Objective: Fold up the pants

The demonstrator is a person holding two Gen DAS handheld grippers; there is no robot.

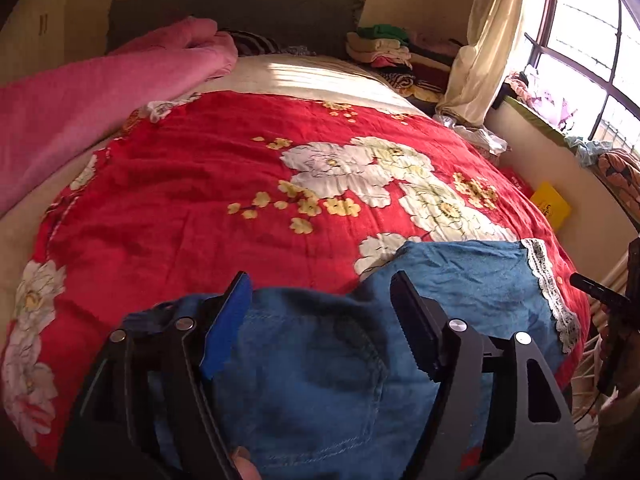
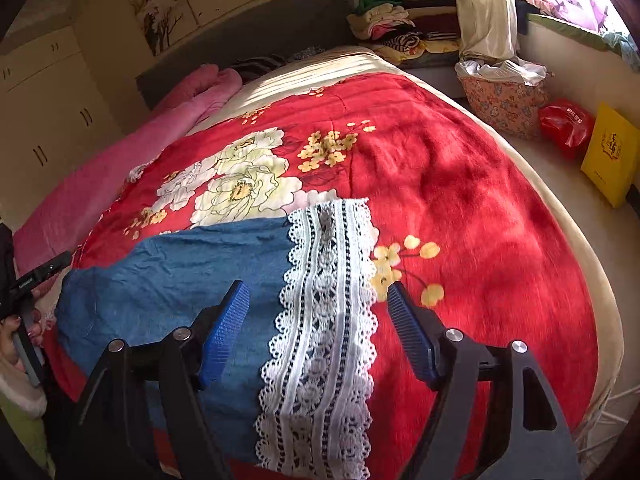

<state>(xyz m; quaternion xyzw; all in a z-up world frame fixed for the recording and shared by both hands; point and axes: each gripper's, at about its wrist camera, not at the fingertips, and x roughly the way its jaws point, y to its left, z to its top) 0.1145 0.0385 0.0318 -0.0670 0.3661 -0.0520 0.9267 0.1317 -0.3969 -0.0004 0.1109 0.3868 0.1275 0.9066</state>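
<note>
Blue denim pants (image 1: 312, 360) with a white lace hem (image 2: 320, 340) lie on the red flowered blanket (image 1: 200, 200) at the near edge of the bed. In the left wrist view my left gripper (image 1: 320, 292) stands open above the pocket end of the pants, nothing pinched between its fingers. In the right wrist view my right gripper (image 2: 318, 300) is open over the lace hem, the lace lying flat below the gap. The pants (image 2: 180, 272) look folded double. Each gripper shows at the edge of the other's view.
A pink quilt (image 1: 80, 112) runs along the bed's left side. Stacked folded clothes (image 1: 380, 48) sit by the headboard. A flowered basket (image 2: 504, 96), a red bag (image 2: 564, 124) and a yellow box (image 2: 612, 152) stand on the floor at the right, under the window (image 1: 580, 40).
</note>
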